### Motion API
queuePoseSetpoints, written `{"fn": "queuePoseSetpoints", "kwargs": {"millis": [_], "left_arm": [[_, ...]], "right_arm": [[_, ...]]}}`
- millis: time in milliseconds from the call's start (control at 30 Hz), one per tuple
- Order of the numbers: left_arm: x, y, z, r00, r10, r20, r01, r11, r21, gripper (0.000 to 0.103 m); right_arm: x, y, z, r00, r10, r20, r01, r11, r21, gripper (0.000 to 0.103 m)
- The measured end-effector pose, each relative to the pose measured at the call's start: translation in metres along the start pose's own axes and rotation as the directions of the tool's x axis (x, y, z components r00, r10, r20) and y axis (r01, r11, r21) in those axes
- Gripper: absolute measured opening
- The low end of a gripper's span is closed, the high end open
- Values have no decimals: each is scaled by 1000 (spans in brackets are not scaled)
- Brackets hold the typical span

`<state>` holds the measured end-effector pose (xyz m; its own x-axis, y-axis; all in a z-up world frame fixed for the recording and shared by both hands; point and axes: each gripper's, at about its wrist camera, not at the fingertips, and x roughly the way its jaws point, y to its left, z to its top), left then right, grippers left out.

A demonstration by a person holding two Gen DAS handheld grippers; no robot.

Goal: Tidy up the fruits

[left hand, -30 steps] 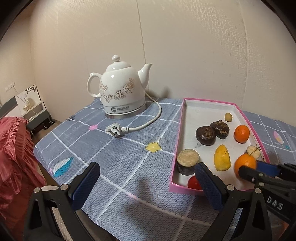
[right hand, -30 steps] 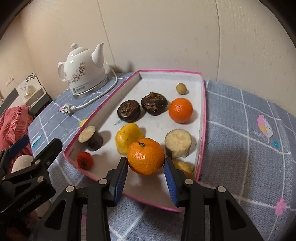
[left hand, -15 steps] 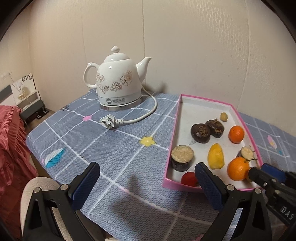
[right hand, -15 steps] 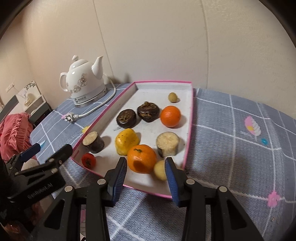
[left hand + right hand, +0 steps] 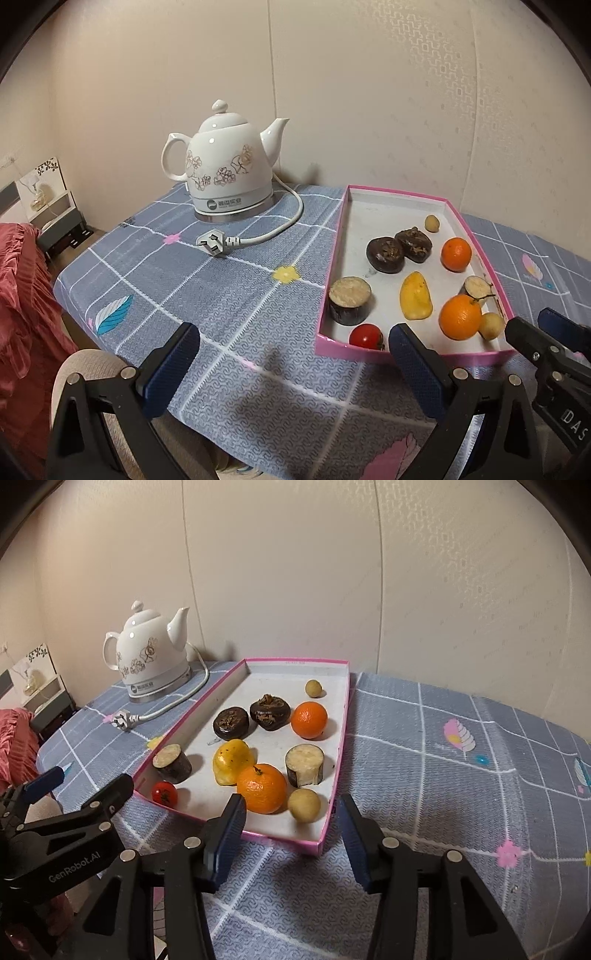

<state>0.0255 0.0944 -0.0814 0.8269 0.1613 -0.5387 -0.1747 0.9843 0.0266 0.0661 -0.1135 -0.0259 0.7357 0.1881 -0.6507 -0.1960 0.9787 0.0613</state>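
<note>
Hovering just off the near edge of the table (image 5: 461,716), the right gripper (image 5: 291,827) has its jaws spread wide and holds nothing; its blue pads frame the near end of the pink-rimmed tray (image 5: 341,738). Left gripper (image 5: 295,362) likewise wide apart, empty, above the near edge of the cloth with its right finger in front of the tray's near left corner. Tray contents, near end: large orange (image 5: 261,788) touching a small pale round fruit (image 5: 304,805) on its right, cherry tomato (image 5: 164,793) in the near left corner. Behind these: dark-skinned cut cylinder (image 5: 172,763) against the left wall, yellow fruit (image 5: 233,761) touching the large orange, second cut cylinder (image 5: 305,765) near the right wall. Middle: two dark brown wrinkled fruits (image 5: 231,723) side by side, smaller orange (image 5: 309,719) to their right. Small tan ball (image 5: 313,688) toward the far end. White floral kettle (image 5: 225,173) stands at the far left corner of the table, its plug (image 5: 211,242) lying unplugged on the cloth left of the tray.
</note>
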Motion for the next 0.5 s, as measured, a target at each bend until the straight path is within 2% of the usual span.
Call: {"fn": "queuePoseSetpoints", "kwargs": {"millis": [333,500], "left_arm": [[-23,1,-4,998,-23,65,24,1000,-2,103],[-26,0,-3,996,-36,84,36,999,-1,103]], "right_arm": [[-24,7,1,994,-28,107,29,1000,-9,52],[-27,13,1,993,-20,115,23,999,-33,52]]}}
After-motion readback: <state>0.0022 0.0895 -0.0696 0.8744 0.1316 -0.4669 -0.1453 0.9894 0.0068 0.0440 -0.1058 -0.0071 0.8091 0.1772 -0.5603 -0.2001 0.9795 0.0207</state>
